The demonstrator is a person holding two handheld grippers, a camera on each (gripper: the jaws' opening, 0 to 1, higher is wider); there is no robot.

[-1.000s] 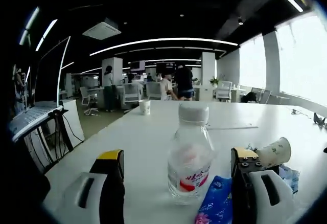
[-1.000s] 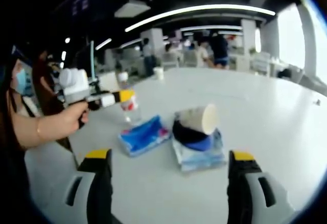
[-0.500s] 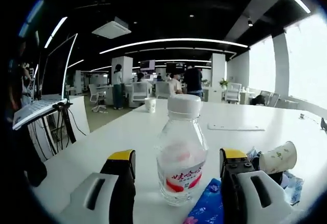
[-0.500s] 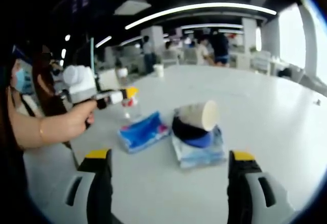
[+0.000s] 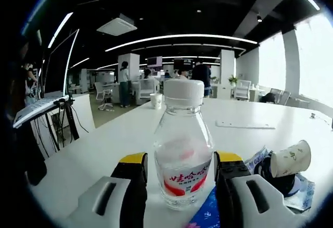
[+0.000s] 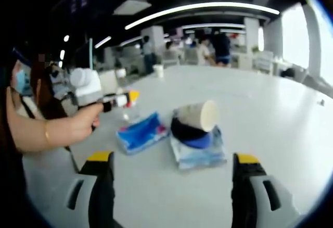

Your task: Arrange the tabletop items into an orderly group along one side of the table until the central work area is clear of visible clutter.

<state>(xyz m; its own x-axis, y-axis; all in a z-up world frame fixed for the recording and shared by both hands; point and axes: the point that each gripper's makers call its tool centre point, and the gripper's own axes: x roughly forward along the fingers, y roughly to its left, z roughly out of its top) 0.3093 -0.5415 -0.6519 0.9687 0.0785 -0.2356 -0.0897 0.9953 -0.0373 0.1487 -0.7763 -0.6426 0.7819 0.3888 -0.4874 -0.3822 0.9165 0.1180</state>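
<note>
In the left gripper view the left gripper [image 5: 180, 168] has its jaws on either side of a clear plastic bottle [image 5: 183, 150] with a white cap and red-and-white label, standing upright on the white table [image 5: 104, 150]; whether the jaws press the bottle, I cannot tell, and its contents are unclear. To its right a paper cup [image 5: 291, 157] lies tipped on a dark round thing, beside a blue packet [image 5: 205, 215]. The right gripper [image 6: 173, 181] hangs with jaws spread wide and empty, short of the cup [image 6: 196, 114], its mouth looking empty.
</note>
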